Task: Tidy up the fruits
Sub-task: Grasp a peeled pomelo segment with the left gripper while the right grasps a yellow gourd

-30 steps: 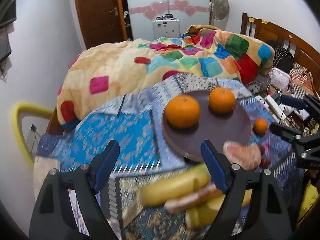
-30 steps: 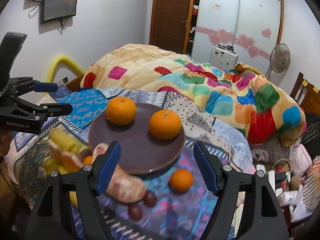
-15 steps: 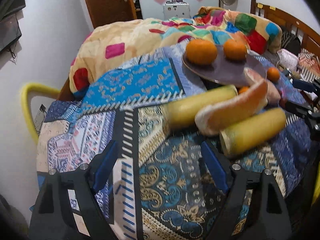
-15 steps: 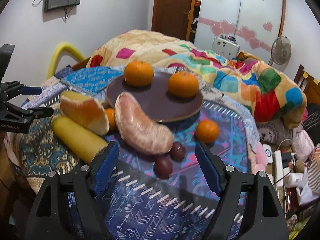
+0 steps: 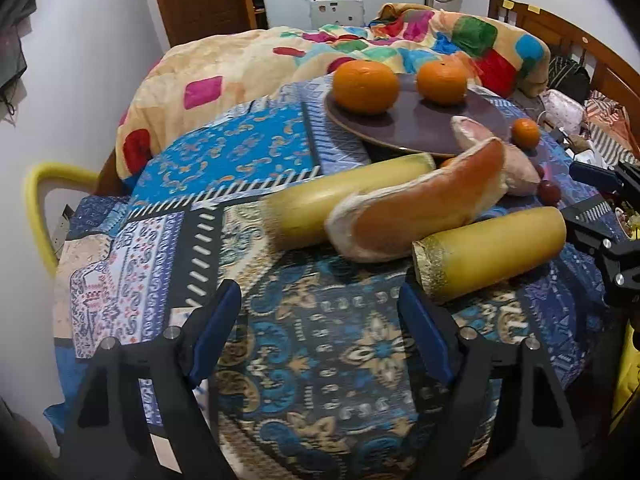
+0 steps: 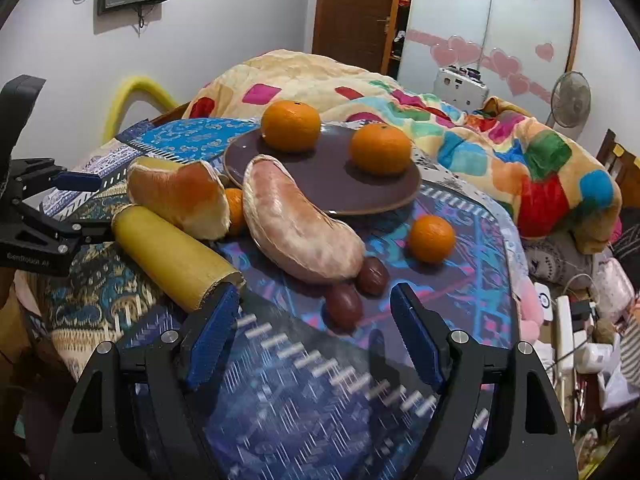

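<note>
A brown plate (image 5: 416, 132) (image 6: 320, 176) holds two oranges (image 5: 366, 86) (image 6: 291, 125). On the patterned cloth lie two yellow stalk pieces (image 5: 490, 254) (image 6: 172, 256), two pomelo segments (image 5: 420, 208) (image 6: 300, 232), a small orange (image 6: 431, 239) and two dark red fruits (image 6: 344, 304). My left gripper (image 5: 320, 336) is open and empty, just short of the nearer yellow piece. My right gripper (image 6: 316, 332) is open and empty, just short of the dark fruits.
The cloth-covered table (image 5: 240, 152) abuts a bed with a colourful quilt (image 5: 280, 56). A yellow chair back (image 5: 36, 200) is at the left. Clutter and a wooden headboard (image 5: 560, 36) lie to the right.
Both grippers have pulled back and down from the plate toward the table's near edge. The fruits now sit farther ahead. Both stay open.
</note>
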{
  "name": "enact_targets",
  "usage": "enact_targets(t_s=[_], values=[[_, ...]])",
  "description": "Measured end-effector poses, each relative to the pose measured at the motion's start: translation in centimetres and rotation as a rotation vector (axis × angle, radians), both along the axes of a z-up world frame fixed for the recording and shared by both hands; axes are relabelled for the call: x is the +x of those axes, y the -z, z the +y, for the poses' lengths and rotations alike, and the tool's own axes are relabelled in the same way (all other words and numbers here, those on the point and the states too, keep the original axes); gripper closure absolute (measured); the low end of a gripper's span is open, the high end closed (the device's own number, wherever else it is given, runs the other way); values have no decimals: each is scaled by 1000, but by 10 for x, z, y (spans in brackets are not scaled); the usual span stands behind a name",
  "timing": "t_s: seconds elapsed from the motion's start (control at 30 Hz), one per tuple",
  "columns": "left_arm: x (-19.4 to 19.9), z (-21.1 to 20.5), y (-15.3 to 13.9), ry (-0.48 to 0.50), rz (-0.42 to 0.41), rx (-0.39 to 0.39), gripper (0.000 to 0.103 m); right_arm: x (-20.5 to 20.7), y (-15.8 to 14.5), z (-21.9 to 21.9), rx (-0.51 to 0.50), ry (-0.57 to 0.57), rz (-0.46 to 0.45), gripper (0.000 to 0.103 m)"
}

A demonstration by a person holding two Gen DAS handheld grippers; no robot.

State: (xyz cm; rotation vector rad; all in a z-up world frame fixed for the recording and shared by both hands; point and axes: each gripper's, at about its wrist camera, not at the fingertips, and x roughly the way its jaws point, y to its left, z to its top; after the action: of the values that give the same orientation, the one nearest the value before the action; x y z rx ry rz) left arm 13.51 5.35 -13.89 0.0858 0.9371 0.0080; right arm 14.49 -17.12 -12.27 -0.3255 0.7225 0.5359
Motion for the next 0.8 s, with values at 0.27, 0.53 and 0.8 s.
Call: enact_targets(t_s=[0.27,0.53,0.8], values=[[4,-22,-3,48,-12,-22,21,-14,-4,-28,-16,24,4,27],[-4,-12,-29,79,-96,-12,21,-24,-24,-29,27,-9,-33,25],[20,-11,-21,131,-69,-15,36,-16,-19,-8,46,-53,-24,25]])
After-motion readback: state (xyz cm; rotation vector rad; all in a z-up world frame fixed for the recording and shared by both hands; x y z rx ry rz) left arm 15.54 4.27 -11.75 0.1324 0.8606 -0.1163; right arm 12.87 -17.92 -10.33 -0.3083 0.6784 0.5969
